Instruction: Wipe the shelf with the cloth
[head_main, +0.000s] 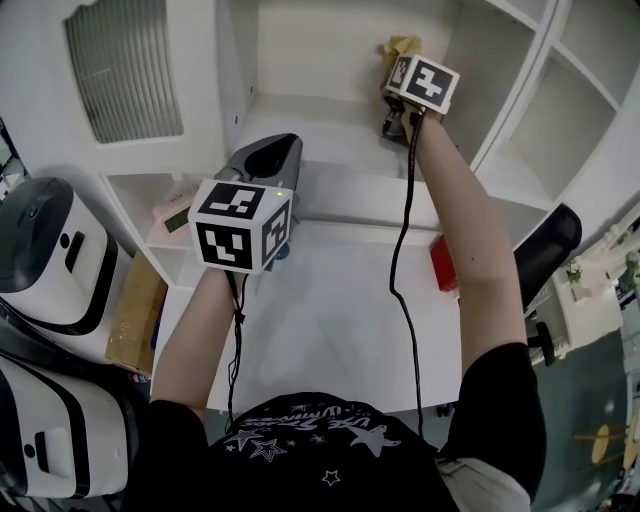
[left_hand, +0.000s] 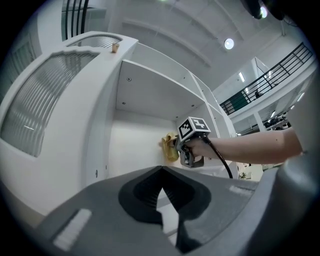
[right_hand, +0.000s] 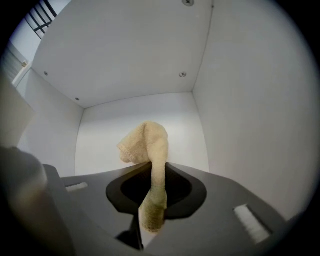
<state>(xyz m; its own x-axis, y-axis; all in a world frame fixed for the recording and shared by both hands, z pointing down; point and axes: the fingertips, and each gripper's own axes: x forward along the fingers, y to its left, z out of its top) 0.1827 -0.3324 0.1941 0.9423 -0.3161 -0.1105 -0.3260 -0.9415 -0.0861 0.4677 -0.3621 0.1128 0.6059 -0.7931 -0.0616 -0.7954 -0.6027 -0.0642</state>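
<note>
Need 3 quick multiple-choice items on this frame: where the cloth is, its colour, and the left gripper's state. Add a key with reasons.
1. Where is the cloth?
A. Lying on the desk
B. In the right gripper, up inside a shelf compartment
C. Folded on the floor

2. What colour is the cloth?
A. Pale yellow
B. Blue
C. Red

3. How do the jaws of the left gripper stand?
A. Wide apart
B. Shut on the cloth
C. Together, nothing between them

Key
1 B: the right gripper view shows the cloth pinched between the jaws, with white compartment walls all round.
2 A: it looks pale yellow in all three views.
3 C: the left gripper view shows the jaw tips meeting with nothing between them, and the cloth far off at the other gripper.
</note>
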